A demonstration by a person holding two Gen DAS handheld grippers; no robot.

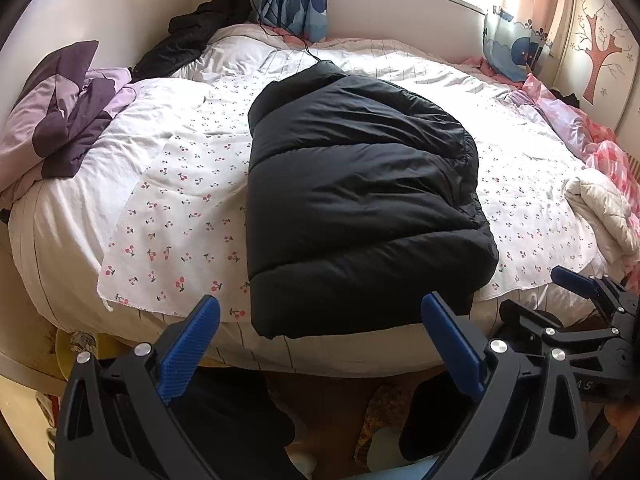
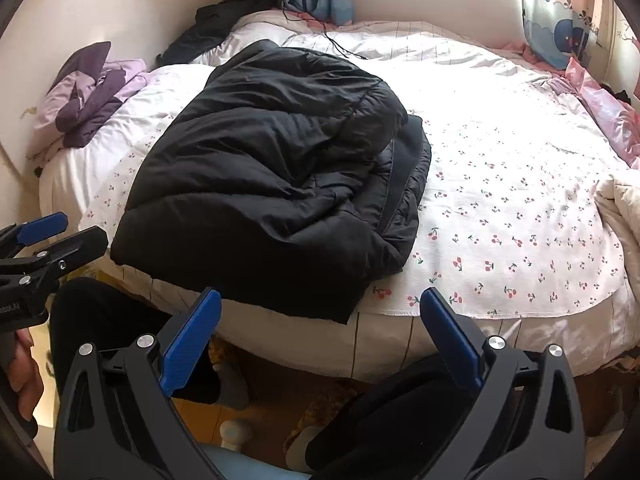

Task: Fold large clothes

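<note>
A black puffer jacket (image 1: 356,196) lies folded into a long bundle on the cherry-print sheet (image 1: 180,208) of the bed; its near end hangs slightly over the bed's front edge. It also shows in the right wrist view (image 2: 272,176). My left gripper (image 1: 320,312) is open and empty, just short of the jacket's near end. My right gripper (image 2: 320,308) is open and empty, near the bed's front edge, to the right of the jacket's near corner. Each gripper shows at the side of the other's view.
A purple bedding pile (image 1: 64,108) lies at the bed's left, another dark garment (image 1: 192,36) at the far left corner, a cream quilt (image 1: 604,208) and pink bedding (image 1: 596,140) at the right. A black cable (image 1: 288,28) runs across the far side. My legs and slippers are below.
</note>
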